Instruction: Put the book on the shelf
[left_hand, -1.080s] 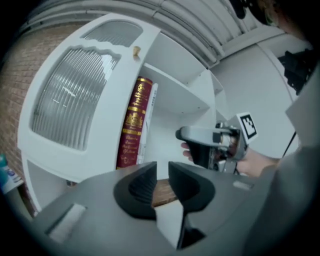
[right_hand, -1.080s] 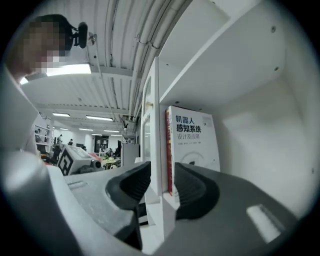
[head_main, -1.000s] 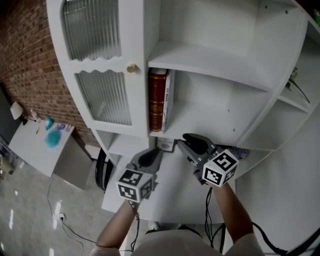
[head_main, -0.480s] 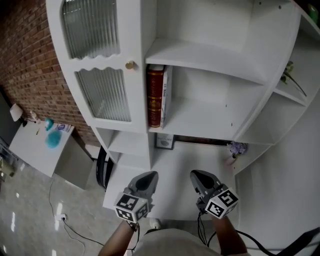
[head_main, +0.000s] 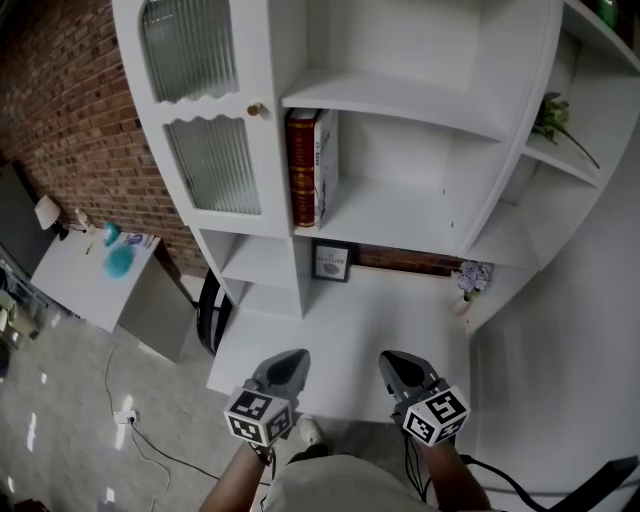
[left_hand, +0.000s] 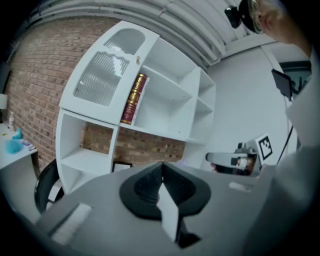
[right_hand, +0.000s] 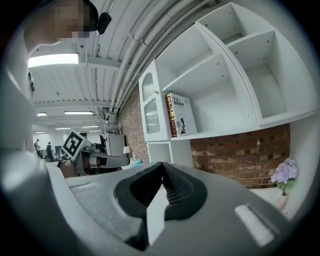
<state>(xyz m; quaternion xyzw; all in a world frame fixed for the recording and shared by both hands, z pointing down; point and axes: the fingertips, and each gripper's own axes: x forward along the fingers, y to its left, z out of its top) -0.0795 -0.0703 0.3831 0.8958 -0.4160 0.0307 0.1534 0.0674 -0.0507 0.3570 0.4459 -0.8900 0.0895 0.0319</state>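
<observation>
1. The book (head_main: 300, 168) stands upright at the 9 o'clock end of the shelf (head_main: 400, 215).
2. The left tool (head_main: 289, 360), at 6 o'clock from the book and well apart, has its jaws closed and empty.
3. The right tool (head_main: 394, 362), at the left one's 3 o'clock, is likewise closed and empty.

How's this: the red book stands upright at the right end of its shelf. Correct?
No: the red book stands upright at the left end of its shelf, next to the glass door. The head view shows it.
</observation>
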